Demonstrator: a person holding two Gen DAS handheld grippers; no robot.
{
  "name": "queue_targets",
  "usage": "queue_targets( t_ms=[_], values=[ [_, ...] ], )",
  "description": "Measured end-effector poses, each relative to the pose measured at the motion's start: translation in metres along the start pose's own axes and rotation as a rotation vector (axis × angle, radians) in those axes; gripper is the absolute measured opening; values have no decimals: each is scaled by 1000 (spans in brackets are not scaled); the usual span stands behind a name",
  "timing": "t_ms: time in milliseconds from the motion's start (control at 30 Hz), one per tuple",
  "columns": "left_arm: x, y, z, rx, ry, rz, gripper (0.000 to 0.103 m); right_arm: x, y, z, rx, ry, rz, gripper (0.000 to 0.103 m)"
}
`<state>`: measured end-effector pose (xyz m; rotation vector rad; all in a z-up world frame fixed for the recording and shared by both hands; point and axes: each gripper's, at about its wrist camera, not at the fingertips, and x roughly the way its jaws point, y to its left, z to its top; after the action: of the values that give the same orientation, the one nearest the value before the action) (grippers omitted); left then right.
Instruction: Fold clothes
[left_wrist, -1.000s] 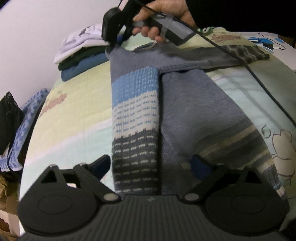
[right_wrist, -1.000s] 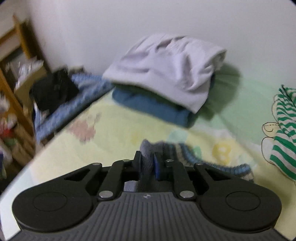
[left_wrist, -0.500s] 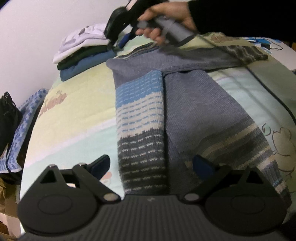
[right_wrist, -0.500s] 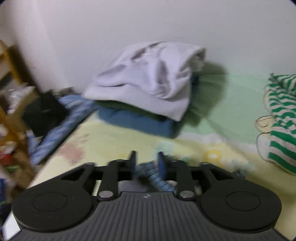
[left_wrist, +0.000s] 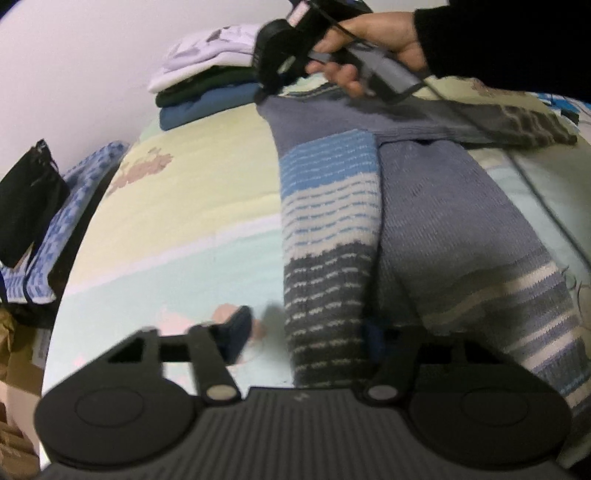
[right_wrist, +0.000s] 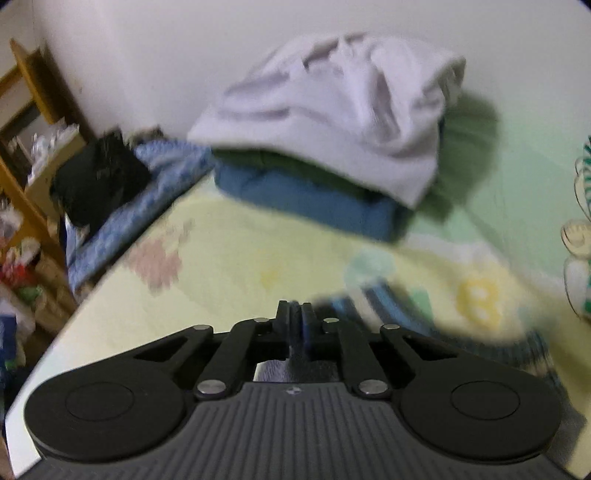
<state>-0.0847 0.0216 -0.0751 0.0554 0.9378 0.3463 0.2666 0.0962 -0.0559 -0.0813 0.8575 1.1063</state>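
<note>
left wrist view: the left gripper (left_wrist: 306, 336) is closing around the sweater (left_wrist: 424, 206) hem at the bed's (left_wrist: 192, 206) near edge; the right gripper (right_wrist: 295, 321), open half a second ago, now pinches the collar, ready to fold

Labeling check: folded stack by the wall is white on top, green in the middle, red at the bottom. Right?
Not quite. The bottom piece of the stack is blue, not red. White on top and green in the middle are correct. The right wrist view shows it.
</note>
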Motion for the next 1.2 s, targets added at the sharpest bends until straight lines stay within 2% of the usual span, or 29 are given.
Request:
queue_targets(
  t_ms=[100,133,200,233,300,367,400,433,533,633,700,733,767,800,900,1000,1100,1133,1200],
  values=[
    [-3,-1,2,-22,-3,18,47,14,8,7,-1,-29,-30,5],
    [-4,-2,2,-25,0,20,47,21,11,7,-8,-29,-50,0],
    [-2,-6,2,-18,17,9,48,37,11,2,-48,23,-118,0],
    [-2,-8,2,-10,21,6,48,38,9,-2,-69,21,-134,0],
    [-6,-14,1,24,9,9,56,25,6,-4,-76,-21,-161,0],
    [-7,-15,-1,39,1,15,56,-7,-1,-6,-31,-92,-108,22],
    [-8,-15,-1,41,-1,14,56,-19,-4,-8,-24,-96,-82,30],
    [-7,-13,-2,31,0,8,57,-29,-8,-10,-23,-87,-58,44],
    [-2,-5,2,16,2,2,60,-47,-14,-21,-52,-29,-31,47],
    [3,-3,6,20,3,11,60,-43,-12,-36,-58,54,-6,50],
    [5,-2,8,19,7,10,59,-35,-9,-46,-23,91,21,50],
    [5,-3,8,22,6,10,59,-31,-5,-50,-34,83,10,43],
    [5,-4,7,27,5,12,58,-27,2,-50,-67,61,-37,11],
    [4,-6,7,35,2,16,58,-23,8,-49,-106,37,-93,6],
    [5,-6,6,41,-3,35,60,-4,11,-35,-48,11,-140,5],
    [8,-3,8,32,-6,66,60,9,16,-28,-71,-9,-192,4],
    [7,-1,9,33,-3,70,62,6,22,-31,-132,-17,-228,5],
    [6,-2,8,38,-3,69,62,0,24,-34,-146,-19,-237,9],
    [2,-3,2,61,-8,72,68,-19,26,-41,-155,-26,-255,34]
  ],
)
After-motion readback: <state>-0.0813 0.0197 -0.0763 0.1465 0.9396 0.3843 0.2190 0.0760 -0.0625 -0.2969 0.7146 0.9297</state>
